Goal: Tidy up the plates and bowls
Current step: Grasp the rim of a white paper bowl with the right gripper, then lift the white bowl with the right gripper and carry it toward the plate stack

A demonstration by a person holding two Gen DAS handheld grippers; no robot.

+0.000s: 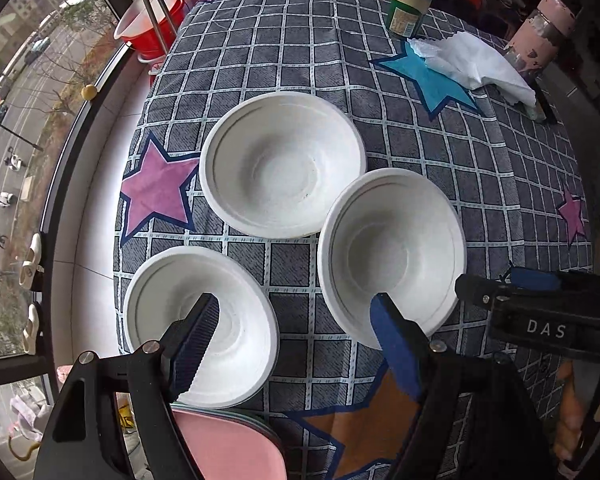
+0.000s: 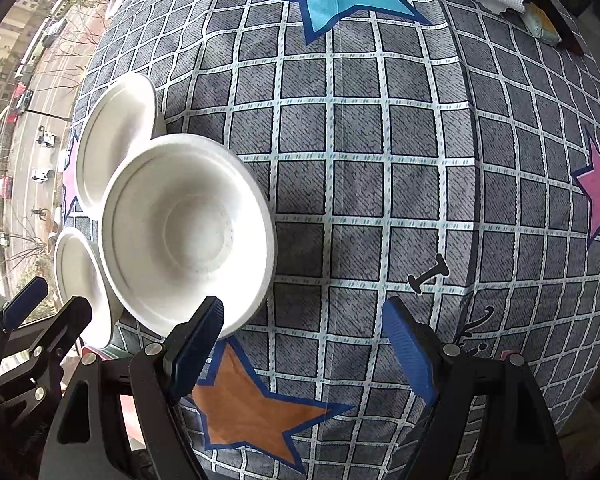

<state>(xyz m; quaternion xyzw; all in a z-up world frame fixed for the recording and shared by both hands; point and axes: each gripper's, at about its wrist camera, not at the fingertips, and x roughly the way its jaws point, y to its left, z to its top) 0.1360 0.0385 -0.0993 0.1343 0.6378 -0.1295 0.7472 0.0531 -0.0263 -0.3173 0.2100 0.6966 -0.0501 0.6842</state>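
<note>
While tools gape, 3 bowls (image 1: pixel 284 164) rest.

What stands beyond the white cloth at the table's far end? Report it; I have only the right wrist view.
Observer: A green-capped bottle stands behind the white cloth, with a pink flask to its right.
Operator: Now describe the left claw.
Observer: The left claw is open and holds nothing; one finger shows over the near-left bowl, the other over the right bowl.
Operator: Check the window side.
Observer: A red bucket stands off the far-left corner of the table.
</note>
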